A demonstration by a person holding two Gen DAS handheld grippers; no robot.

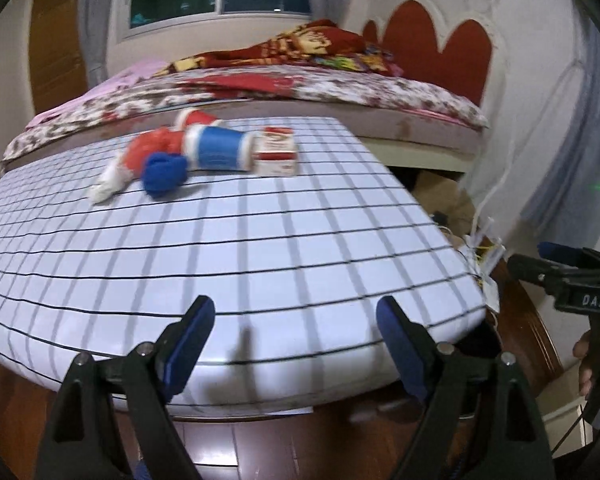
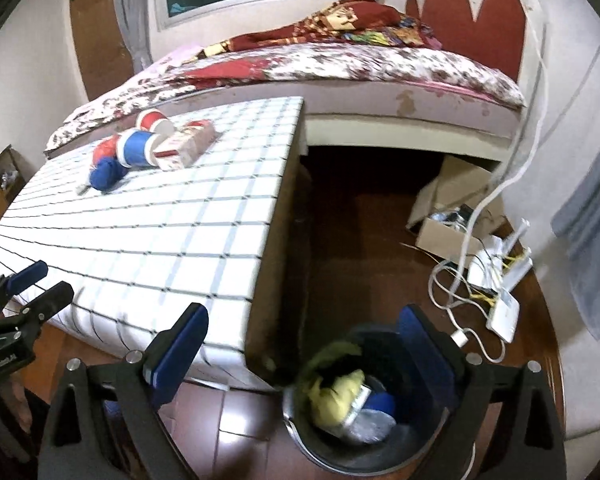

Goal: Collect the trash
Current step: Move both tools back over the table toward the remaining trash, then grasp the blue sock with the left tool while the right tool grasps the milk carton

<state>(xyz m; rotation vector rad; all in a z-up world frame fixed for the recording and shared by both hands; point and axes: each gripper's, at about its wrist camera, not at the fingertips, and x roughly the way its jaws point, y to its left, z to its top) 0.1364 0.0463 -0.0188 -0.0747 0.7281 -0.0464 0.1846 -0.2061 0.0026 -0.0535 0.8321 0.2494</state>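
Note:
Trash lies at the far end of the grid-patterned table [image 1: 260,264]: a blue and white paper cup [image 1: 219,153] on its side, a red and white carton [image 1: 277,151], a crumpled blue wad [image 1: 163,173], a red crumpled piece [image 1: 156,149] and a red cup [image 2: 153,120]. My left gripper [image 1: 296,322] hangs open and empty over the near table edge. My right gripper [image 2: 305,332] is open and empty above a dark bin [image 2: 364,432] on the floor. The bin holds yellow, blue and silvery trash [image 2: 342,398].
A bed [image 2: 340,64] with a floral sheet stands behind the table. On the wooden floor to the right lie a cardboard box [image 2: 448,216], a white router [image 2: 500,284] and cables [image 2: 452,292]. Each gripper shows in the other's view, the right gripper [image 1: 576,280] and the left gripper [image 2: 16,300].

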